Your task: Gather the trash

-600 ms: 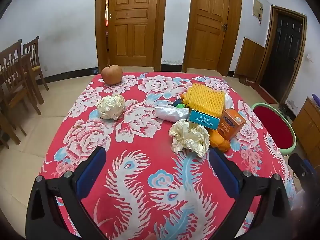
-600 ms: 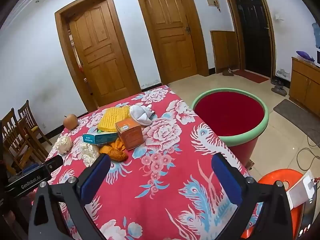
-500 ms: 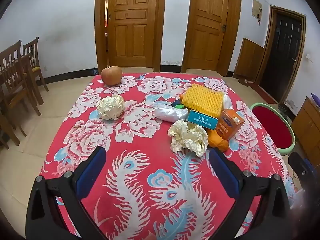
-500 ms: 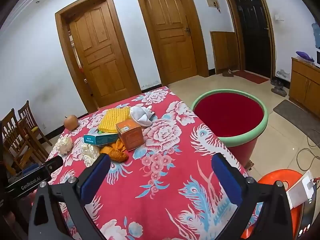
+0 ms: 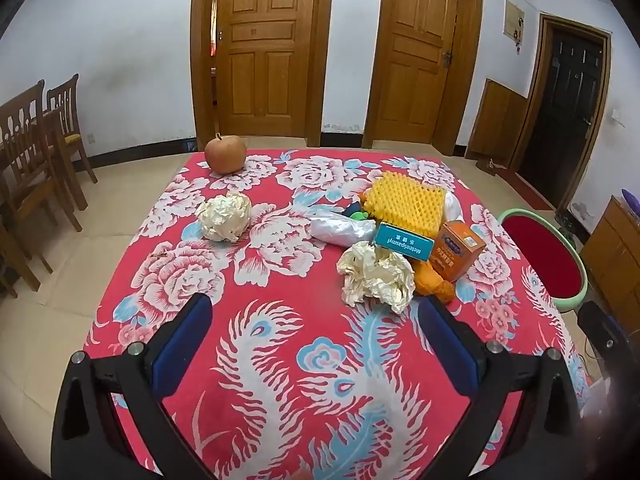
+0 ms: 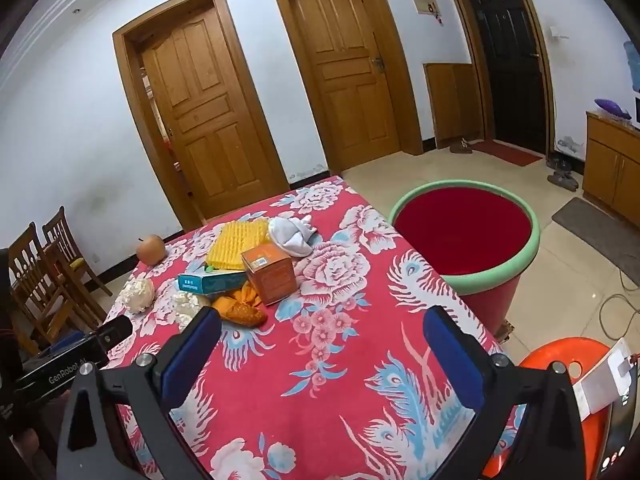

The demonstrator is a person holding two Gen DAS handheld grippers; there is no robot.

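Crumpled paper wad (image 5: 376,276) lies just ahead of our left gripper (image 5: 312,320), beside the orange box (image 5: 456,250). Light, soft, compressible: we pinch across its bulk. Both grippers' jaws stand spread wide, empty; right gripper (image 6: 324,338) hovers over the tablecloth (image 6: 340,360).

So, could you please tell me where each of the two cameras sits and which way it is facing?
Left wrist: sits on the left gripper, low at the table's near edge, facing the wooden doors across the pile of trash; its two blue fingers show, wide open.
Right wrist: sits on the right gripper, facing the doors and the red bin beside the table; its open fingers show, and part of the other gripper at far left.
Shared: apple, orange box, yellow foam net.
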